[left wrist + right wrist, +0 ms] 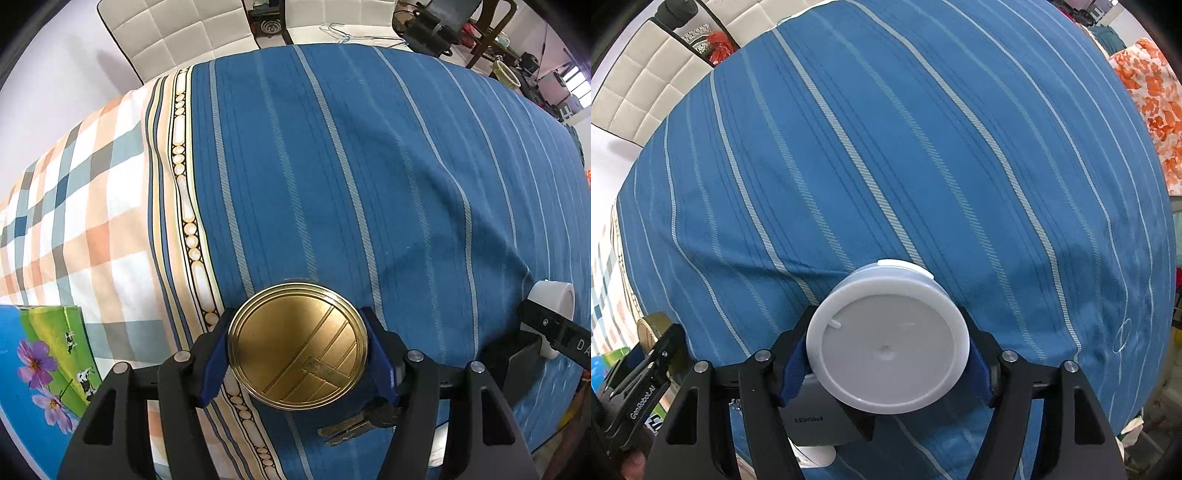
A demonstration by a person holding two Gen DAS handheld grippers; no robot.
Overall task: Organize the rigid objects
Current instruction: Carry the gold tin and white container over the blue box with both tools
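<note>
My left gripper is shut on a round gold tin with a ridged lid, held above the blue striped cloth. A bunch of keys lies on the cloth just below it. My right gripper is shut on a round white plastic container, its flat face toward the camera. A grey device marked PISEN lies under the right gripper. The white container also shows at the right edge of the left wrist view, and the gold tin at the left edge of the right wrist view.
A checked orange, white and blue sheet covers the left part of the surface. A flower-printed box lies at lower left. White padded chairs stand behind. An orange floral cloth lies at far right.
</note>
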